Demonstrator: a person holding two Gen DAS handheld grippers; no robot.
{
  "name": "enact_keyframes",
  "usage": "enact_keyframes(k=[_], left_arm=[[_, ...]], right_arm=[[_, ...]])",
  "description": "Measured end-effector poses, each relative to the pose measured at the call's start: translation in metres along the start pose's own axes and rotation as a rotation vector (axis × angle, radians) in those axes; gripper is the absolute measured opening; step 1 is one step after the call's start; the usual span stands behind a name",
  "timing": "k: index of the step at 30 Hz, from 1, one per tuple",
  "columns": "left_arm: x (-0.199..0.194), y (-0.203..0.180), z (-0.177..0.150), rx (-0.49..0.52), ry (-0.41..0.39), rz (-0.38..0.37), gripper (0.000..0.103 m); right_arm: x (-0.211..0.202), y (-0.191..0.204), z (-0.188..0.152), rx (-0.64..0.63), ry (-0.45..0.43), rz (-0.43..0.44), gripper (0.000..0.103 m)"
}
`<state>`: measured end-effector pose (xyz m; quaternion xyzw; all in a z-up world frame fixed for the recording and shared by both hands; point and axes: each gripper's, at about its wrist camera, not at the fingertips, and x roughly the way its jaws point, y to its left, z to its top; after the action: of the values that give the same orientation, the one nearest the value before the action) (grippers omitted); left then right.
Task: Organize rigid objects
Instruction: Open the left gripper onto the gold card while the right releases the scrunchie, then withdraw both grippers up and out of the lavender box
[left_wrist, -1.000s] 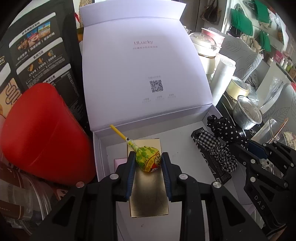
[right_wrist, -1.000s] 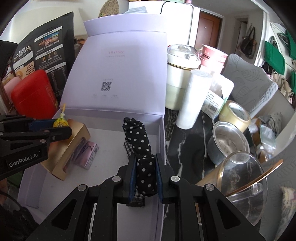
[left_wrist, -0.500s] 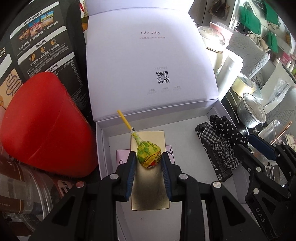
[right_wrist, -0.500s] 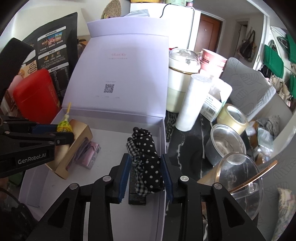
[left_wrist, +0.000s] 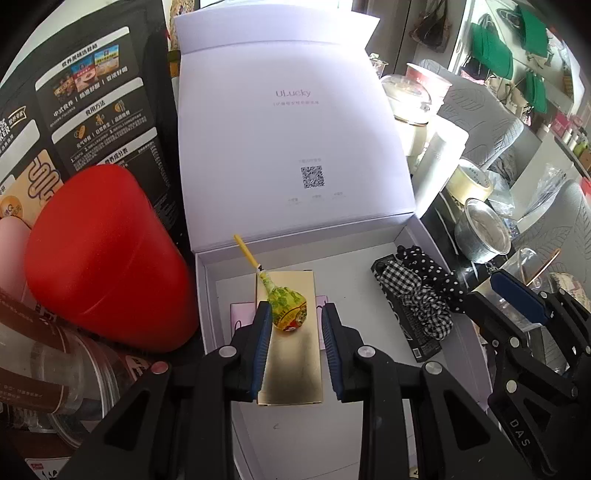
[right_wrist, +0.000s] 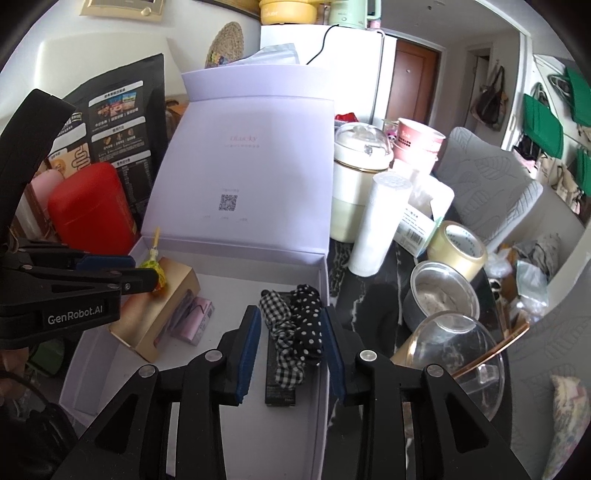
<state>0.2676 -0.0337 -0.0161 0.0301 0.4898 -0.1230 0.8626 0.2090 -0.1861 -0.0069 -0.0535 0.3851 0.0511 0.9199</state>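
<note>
We're over a dark marbled worktop (right_wrist: 364, 295), packed tight, with a door, a white fridge and green bags hanging along the right wall behind it. In the middle sits the lavender gift box (left_wrist: 413, 238), lid propped upright at its back edge. Our left gripper (left_wrist: 293, 325) is narrow and holding the lollipop (left_wrist: 288, 308) by its wrapped head, stick aimed at the box's back-left corner, above the gold box (left_wrist: 290, 369) along the left side. A pink packet (right_wrist: 197, 319) peeks out beside that gold box, mostly covered. Our right gripper (right_wrist: 290, 334) has its pads apart and clear of the scrunchies (right_wrist: 295, 325), checked and dotted, which rest on a black carton (right_wrist: 279, 391) by the box's right wall. Red canister (left_wrist: 107, 254) and black printed pouch (left_wrist: 96, 103) crowd the left edge; white jar (right_wrist: 360, 177), paper roll (right_wrist: 380, 221), tape roll (right_wrist: 458, 247), steel cup (right_wrist: 439, 295) and glass bowl (right_wrist: 450, 354) crowd the right. The carton's print is too small to read, and the box's front edge is hidden behind our claws.
</note>
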Motion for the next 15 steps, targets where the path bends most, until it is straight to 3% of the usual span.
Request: enact_keyframes(k=[15], left_arm=[[-0.056, -0.014, -0.006, 0.000, -0.116, -0.018, 0.027]], right_arm=[[-0.050, -0.007, 0.001, 0.025, -0.089, 0.001, 0.034]])
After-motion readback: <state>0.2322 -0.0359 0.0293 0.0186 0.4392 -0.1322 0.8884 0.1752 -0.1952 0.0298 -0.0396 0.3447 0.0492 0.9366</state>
